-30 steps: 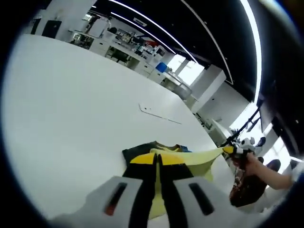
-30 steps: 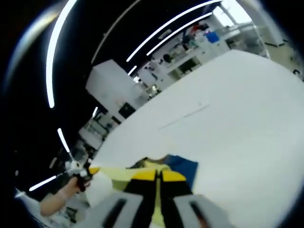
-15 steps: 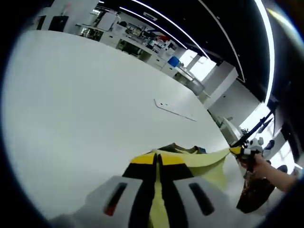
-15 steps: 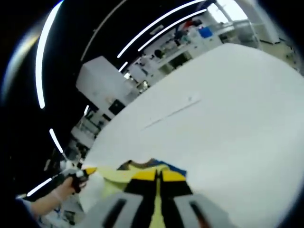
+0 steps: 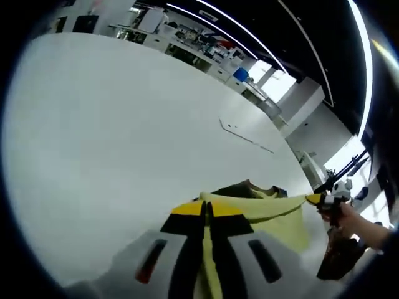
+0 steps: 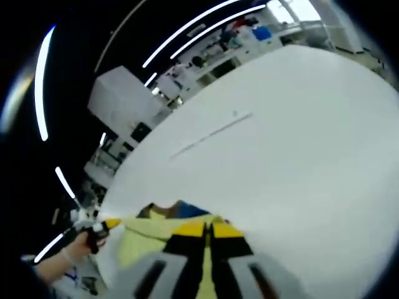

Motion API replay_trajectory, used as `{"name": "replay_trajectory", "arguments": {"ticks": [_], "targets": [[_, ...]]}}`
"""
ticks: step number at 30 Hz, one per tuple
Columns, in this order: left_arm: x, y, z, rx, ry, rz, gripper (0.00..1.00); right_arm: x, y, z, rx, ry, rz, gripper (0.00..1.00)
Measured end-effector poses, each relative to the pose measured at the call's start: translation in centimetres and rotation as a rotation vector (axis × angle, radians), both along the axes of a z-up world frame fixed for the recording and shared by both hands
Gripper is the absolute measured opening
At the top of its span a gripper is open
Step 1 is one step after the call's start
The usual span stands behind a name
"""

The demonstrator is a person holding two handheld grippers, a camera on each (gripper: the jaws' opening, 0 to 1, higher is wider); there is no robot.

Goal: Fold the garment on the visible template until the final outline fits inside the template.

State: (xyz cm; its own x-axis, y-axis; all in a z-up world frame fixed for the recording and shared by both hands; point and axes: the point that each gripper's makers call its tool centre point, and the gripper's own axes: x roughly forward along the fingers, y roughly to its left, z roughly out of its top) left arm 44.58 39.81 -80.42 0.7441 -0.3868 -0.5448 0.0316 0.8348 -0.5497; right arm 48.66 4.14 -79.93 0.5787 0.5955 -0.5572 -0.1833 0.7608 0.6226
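A pale yellow garment (image 5: pixel 274 215) with a dark green collar and a blue part (image 6: pixel 187 210) hangs stretched between both grippers above the white table (image 5: pixel 112 137). My left gripper (image 5: pixel 207 208) is shut on one edge of the garment, in the left gripper view. My right gripper (image 6: pixel 207 229) is shut on the other edge (image 6: pixel 156 229). The right gripper (image 5: pixel 319 199), held by a hand, appears at the right of the left gripper view; the left gripper (image 6: pixel 107 223) appears at the left of the right gripper view. A thin template line (image 5: pixel 246 136) is marked on the table farther off, also the template line (image 6: pixel 209 134).
The broad white table (image 6: pixel 299 162) spreads ahead of both grippers. Desks, shelves and lab equipment (image 5: pixel 199 47) stand beyond its far edge. A white block-shaped wall (image 6: pixel 124 99) rises behind the table. A dark patterned object (image 5: pixel 340 258) sits low beside the hand.
Both cameras have shifted, bringing the table and template line lower and nearer. The garment stays stretched between the shut grippers, lifted a little more off the table.
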Motion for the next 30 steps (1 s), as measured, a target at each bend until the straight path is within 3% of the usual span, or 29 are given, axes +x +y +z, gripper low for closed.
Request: {"name": "replay_trajectory", "arguments": {"ticks": [6, 10, 14, 19, 25, 30], "targets": [[0.0, -0.1, 0.2, 0.032, -0.04, -0.036, 0.0, 0.5, -0.2, 0.4, 0.006, -0.022, -0.001, 0.0], [-0.1, 0.1, 0.2, 0.023, -0.052, -0.036, 0.0, -0.2, 0.4, 0.3, -0.008, -0.036, 0.043, 0.0], [-0.4, 0.2, 0.4, 0.015, -0.075, -0.057, 0.09, -0.9, 0.5, 0.3, -0.03, -0.053, 0.082, 0.03], [-1.1, -0.3, 1.4, 0.008, -0.125, -0.111, 0.2, -1.6, 0.5, 0.2, -0.089, -0.095, 0.155, 0.29], [-1.7, -1.3, 1.4, 0.08, -0.175, -0.298, 0.5, -2.9, 1.0, 0.3, -0.167, -0.168, 0.263, 0.63], [-2.8, -2.7, 1.6, 0.08, -0.194, -0.425, 0.7, -3.7, 1.8, 0.2, -0.161, -0.204, 0.322, 0.85]]}}
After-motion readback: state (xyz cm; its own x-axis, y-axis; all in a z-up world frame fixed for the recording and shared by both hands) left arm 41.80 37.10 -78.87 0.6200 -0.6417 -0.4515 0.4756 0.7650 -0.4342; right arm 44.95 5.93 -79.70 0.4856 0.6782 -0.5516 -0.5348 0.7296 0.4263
